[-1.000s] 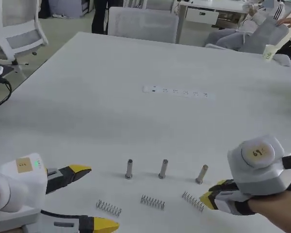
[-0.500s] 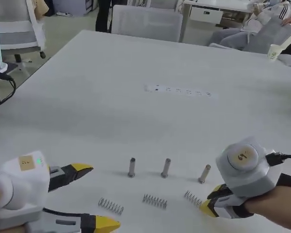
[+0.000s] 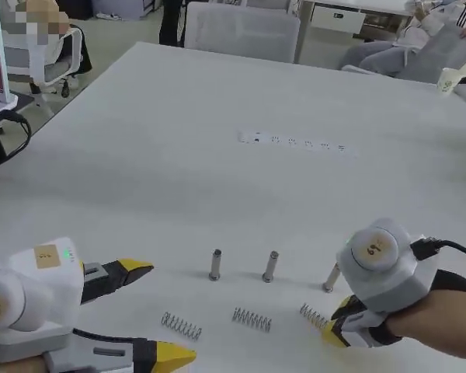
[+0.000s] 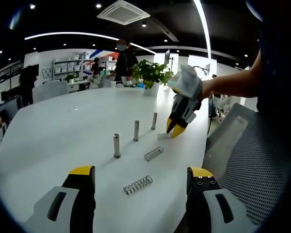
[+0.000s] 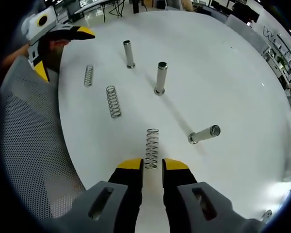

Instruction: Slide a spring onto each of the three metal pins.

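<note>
Three metal pins stand upright in a row near the front edge of the white table (image 3: 217, 116): the left pin (image 3: 215, 265), the middle pin (image 3: 270, 266) and the right pin (image 3: 331, 277). All three are bare. Just in front of them three springs lie flat on the tabletop, each well clear of its pin: the left spring (image 3: 180, 325), the middle spring (image 3: 252, 319) and the right spring (image 3: 314, 315).

The right gripper (image 3: 335, 325) is low over the table at the near end of the right spring. Its own view shows its yellow-tipped jaws only a narrow gap apart, with that spring (image 5: 152, 148) running away from them and its near end lying between the tips. There seems to be a sliver of space on either side of the coil, so it is not clamped. Beyond it in that view are the right pin (image 5: 203, 134), the middle pin (image 5: 160, 77) and the left pin (image 5: 129, 53).

The left gripper (image 3: 165, 312) hangs off to the left of the row with its jaws spread wide and nothing between them. From its own view the left spring (image 4: 138, 185) lies nearest, just ahead of the jaws, then the middle spring (image 4: 153, 153), with the right gripper (image 4: 176, 130) down at the far one.

Further back, a power strip (image 3: 291, 142) is set flush into the tabletop, and a paper cup (image 3: 448, 80) sits by the far right edge.
</note>
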A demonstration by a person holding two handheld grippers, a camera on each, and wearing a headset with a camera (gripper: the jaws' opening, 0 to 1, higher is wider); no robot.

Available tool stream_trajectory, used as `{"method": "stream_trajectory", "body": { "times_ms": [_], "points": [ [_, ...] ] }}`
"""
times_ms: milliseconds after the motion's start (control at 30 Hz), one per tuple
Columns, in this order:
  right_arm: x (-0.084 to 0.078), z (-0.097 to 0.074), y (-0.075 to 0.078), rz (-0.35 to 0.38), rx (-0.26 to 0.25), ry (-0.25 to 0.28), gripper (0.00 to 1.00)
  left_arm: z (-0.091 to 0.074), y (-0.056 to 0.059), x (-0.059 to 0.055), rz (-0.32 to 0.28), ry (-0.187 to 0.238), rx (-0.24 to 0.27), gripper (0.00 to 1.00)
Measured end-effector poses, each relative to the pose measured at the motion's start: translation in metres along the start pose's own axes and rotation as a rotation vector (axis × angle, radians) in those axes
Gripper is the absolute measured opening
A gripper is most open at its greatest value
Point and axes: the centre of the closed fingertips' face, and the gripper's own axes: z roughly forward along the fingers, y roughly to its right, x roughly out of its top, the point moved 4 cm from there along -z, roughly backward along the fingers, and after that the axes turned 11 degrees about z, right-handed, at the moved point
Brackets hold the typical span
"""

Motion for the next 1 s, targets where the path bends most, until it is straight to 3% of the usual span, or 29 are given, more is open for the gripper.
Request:
{"method": "stream_trajectory", "body": {
  "times_ms": [1000],
  "points": [
    [-0.0013, 0.0006, -0.0052, -0.025, 0.006, -0.024, 0.08, -0.0021, 0.0006, 0.0005, 0.005, 0.000, -0.007, 0.71]
  ]
}}
